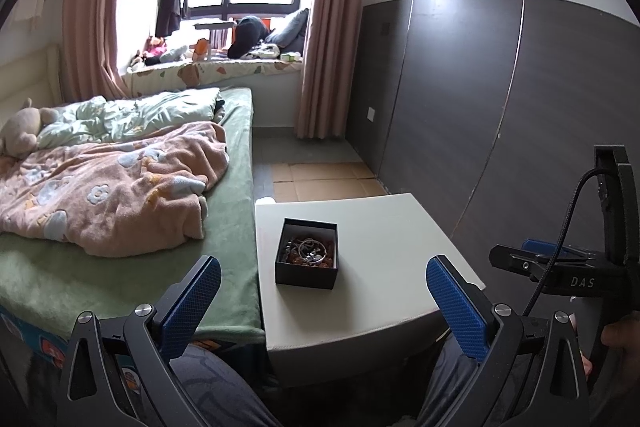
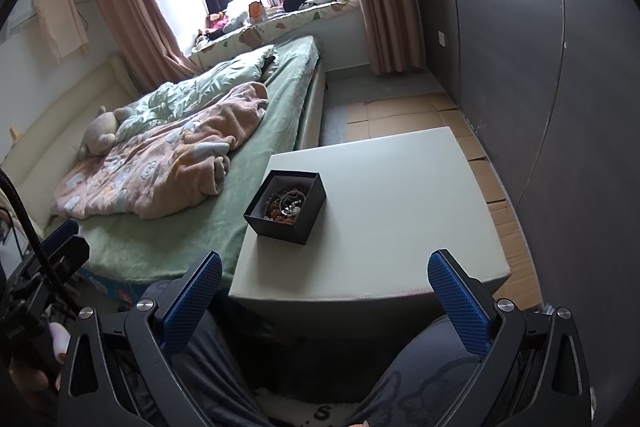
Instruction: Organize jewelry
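A small black open box [image 1: 307,254] [image 2: 285,207] stands on a white square table [image 1: 384,259] [image 2: 392,195], toward its left side by the bed. Inside lies a tangle of jewelry [image 1: 309,249] [image 2: 287,206]: silver chains, rings and amber beads. My left gripper [image 1: 324,283] is open, held back from the table's near edge with the box just beyond its fingers, nothing between them. My right gripper [image 2: 325,279] is open too, hovering before the table's front edge, empty. The right gripper's body [image 1: 560,267] shows at the right of the left wrist view.
A bed [image 1: 120,187] [image 2: 180,155] with a green sheet, pink blanket and plush toy runs along the table's left side. Dark wall panels [image 1: 500,87] [image 2: 540,47] stand to the right. Cardboard [image 1: 324,179] covers the floor beyond the table. A person's knees [image 2: 432,367] are under the grippers.
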Action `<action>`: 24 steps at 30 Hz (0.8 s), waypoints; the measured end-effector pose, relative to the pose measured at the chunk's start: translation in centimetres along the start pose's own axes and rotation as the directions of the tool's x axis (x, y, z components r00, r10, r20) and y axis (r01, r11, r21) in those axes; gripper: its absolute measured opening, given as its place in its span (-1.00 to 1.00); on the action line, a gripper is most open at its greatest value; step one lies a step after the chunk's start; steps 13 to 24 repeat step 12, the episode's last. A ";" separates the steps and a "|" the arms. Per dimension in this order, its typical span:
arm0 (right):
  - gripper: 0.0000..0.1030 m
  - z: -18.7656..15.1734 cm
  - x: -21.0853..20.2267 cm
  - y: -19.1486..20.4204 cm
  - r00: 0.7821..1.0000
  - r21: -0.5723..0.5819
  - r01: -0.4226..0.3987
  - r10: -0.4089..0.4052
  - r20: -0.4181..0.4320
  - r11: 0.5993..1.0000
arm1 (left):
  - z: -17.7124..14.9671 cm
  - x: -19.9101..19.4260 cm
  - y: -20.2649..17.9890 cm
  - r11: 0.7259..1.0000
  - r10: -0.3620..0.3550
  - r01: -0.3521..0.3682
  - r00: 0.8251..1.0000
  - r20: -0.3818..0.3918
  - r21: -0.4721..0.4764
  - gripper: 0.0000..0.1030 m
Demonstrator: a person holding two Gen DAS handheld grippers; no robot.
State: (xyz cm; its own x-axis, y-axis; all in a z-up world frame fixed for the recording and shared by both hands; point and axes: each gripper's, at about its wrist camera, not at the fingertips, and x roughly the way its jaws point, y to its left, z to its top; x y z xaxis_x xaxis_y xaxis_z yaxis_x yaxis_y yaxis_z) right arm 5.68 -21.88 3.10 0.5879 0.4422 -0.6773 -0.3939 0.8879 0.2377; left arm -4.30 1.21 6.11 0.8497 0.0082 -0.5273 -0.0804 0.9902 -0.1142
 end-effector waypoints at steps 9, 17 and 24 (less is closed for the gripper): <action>1.00 -0.3 0.3 -0.2 1.000 0.001 0.002 -0.002 -0.011 1.000 | -0.3 0.1 0.0 1.000 -0.006 0.006 1.000 0.007 0.002 0.99; 1.00 -0.5 0.7 -0.2 1.000 0.007 0.007 -0.007 -0.019 1.000 | -0.4 0.3 0.0 1.000 -0.015 0.015 1.000 0.005 -0.002 0.99; 1.00 -0.5 0.7 -0.2 1.000 0.007 0.007 -0.007 -0.019 1.000 | -0.4 0.3 0.0 1.000 -0.015 0.015 1.000 0.005 -0.002 0.99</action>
